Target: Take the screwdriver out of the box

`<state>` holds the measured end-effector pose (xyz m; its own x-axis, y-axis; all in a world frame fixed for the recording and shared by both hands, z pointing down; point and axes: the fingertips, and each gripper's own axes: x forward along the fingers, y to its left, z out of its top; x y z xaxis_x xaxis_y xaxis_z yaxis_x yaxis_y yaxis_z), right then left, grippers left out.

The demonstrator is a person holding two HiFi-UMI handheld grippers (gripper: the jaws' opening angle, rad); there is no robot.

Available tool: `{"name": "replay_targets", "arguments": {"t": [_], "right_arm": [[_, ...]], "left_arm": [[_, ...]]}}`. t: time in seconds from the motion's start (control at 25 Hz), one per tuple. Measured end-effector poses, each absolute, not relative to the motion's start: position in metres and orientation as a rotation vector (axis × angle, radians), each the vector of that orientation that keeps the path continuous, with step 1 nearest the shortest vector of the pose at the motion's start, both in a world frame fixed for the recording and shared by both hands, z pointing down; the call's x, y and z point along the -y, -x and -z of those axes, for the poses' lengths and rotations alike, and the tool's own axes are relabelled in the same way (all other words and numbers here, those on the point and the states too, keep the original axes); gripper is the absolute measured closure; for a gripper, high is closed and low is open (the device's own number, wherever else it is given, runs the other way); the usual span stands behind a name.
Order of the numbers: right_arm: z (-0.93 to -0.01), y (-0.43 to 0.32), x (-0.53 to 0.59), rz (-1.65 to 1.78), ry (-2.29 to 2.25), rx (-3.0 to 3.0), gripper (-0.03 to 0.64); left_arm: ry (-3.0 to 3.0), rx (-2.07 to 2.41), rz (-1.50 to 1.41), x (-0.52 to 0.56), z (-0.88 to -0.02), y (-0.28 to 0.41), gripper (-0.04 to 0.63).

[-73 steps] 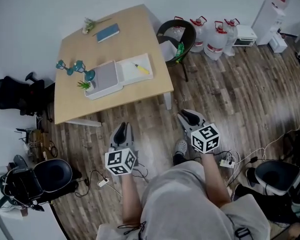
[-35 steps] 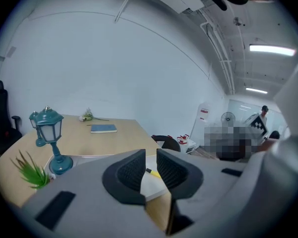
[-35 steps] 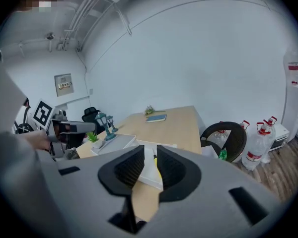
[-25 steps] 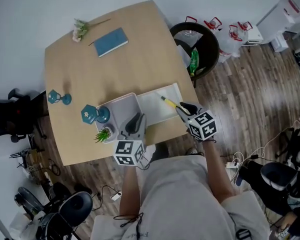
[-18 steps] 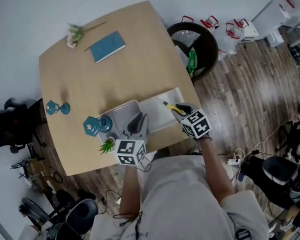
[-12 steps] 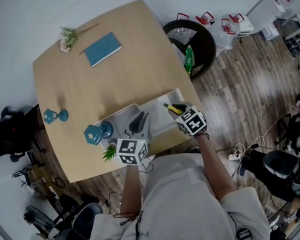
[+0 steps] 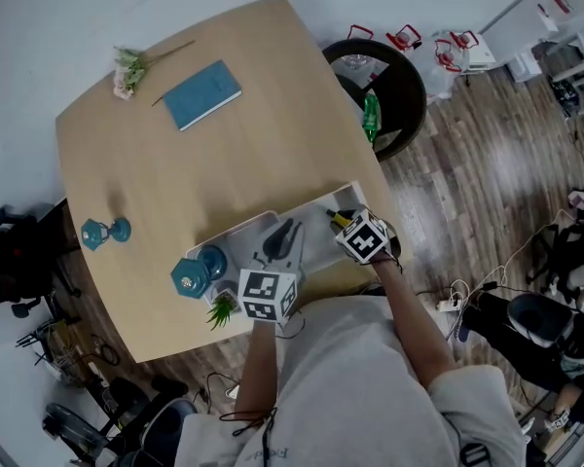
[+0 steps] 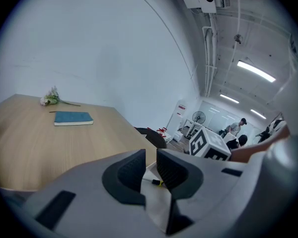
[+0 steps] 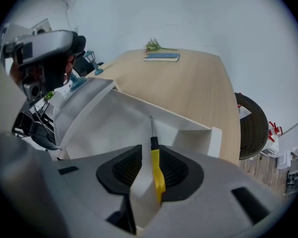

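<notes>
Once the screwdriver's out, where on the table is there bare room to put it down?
Widest bare patch: the middle of the table, between the book and the box. Also free: the left side between the flowers and the small teal ornament. Crowded: left of the box, around the big teal ornament and plant.

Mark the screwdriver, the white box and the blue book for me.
screwdriver (image 9: 157, 171): right gripper view, on the yellow handle.
white box (image 9: 186, 132): right gripper view, on the far wall.
blue book (image 7: 202, 94): head view, middle of the cover.
</notes>
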<state>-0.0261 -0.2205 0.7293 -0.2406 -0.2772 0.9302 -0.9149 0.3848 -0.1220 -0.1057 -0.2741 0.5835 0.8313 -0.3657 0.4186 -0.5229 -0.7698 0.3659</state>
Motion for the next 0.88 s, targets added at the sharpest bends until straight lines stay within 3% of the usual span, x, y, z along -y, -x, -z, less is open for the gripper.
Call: {"name": "replay_targets", "arguments": {"t": [0.88], "right_arm": [[-0.762,0.026,0.231,-0.748,-0.814,1.547,0.532]], "left_arm": [[-2.464,0.652,-0.424,0.292,-0.605,0.114,0.531]]}}
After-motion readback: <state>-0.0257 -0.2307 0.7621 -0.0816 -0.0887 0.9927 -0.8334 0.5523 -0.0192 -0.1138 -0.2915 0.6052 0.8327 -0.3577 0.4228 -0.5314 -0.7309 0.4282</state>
